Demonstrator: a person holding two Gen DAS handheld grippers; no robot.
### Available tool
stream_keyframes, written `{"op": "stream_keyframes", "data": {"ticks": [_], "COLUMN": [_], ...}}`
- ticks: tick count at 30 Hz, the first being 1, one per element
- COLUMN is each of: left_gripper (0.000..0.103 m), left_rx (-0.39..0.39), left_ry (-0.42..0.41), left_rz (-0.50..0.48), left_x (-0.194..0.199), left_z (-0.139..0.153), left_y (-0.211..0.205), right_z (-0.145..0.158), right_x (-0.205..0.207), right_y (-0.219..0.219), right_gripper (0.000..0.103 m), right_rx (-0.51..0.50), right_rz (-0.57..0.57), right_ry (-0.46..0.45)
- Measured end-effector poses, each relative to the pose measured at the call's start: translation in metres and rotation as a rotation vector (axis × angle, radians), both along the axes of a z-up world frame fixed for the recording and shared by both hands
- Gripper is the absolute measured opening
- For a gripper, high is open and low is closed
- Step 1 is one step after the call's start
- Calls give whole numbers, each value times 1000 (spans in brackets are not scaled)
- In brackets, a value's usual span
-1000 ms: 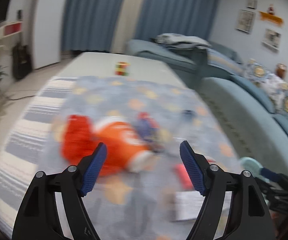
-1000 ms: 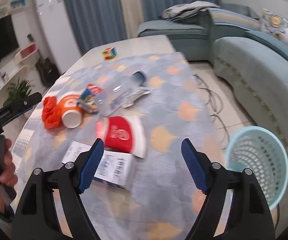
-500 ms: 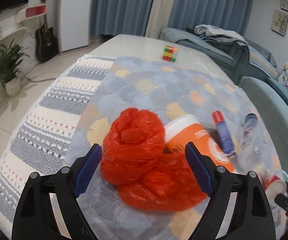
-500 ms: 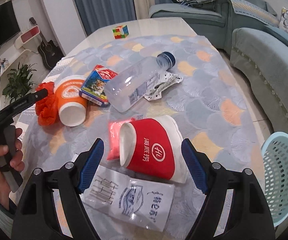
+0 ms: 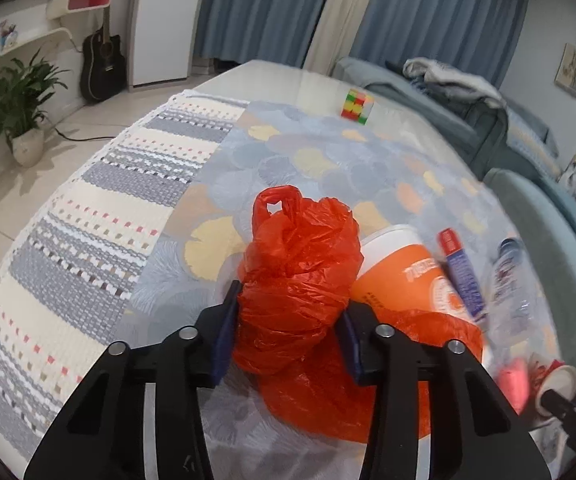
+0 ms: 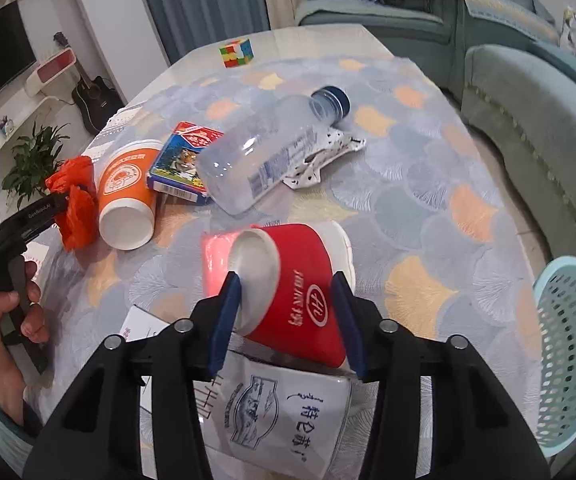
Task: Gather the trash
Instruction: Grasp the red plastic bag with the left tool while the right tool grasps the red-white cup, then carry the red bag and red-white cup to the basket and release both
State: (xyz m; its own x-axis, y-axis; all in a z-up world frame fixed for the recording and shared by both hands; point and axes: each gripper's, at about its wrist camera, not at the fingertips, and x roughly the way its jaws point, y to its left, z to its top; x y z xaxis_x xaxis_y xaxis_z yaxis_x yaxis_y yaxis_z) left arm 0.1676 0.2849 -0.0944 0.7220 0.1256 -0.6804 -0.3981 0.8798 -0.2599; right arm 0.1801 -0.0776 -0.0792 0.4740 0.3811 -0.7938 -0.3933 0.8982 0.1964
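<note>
Left claw (image 5: 288,316) has just been closing and now clamps the red bag (image 5: 296,272), both pads pressed into its crumpled plastic; the bag sits at the left of the surface (image 5: 320,160), touching the orange cup (image 5: 404,276) lying on its side. Right claw (image 6: 285,312) has also just been closing, now gripping the red cup (image 6: 300,296), which lies tipped on its side near the front of the surface, over a white packet (image 6: 283,412). Bottle (image 6: 263,160), blue box (image 6: 183,160) and spotted wrapper (image 6: 320,160) lie further back. Cube (image 6: 236,53) sits at the far end. Basket (image 6: 568,356) stands off the right edge.
</note>
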Motion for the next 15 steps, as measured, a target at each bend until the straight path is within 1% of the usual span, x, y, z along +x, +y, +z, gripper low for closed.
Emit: {"op": "stream_keyframes", "data": {"ticks": [3, 8, 11, 13, 15], "left_gripper": [39, 39, 39, 39, 39], "left_rx": [7, -8, -12, -26, -34], "left_ry": [-42, -110, -150, -179, -197], "left_rz": [-9, -56, -100, -139, -182], "left_x": [-12, -32, -39, -42, -43], "left_z": [11, 35, 55, 67, 78], "left_y": [-7, -24, -42, -56, -72], "right_z": [6, 26, 42, 55, 68], "right_x": [-7, -15, -22, -30, -43], "right_y": [-4, -18, -30, -38, -48], "right_gripper": [40, 40, 40, 40, 40], "right_rx": [-22, 28, 46, 32, -11], "right_rz": [-25, -42, -50, -65, -99], "right_ry": [-48, -94, -124, -166, -234]}}
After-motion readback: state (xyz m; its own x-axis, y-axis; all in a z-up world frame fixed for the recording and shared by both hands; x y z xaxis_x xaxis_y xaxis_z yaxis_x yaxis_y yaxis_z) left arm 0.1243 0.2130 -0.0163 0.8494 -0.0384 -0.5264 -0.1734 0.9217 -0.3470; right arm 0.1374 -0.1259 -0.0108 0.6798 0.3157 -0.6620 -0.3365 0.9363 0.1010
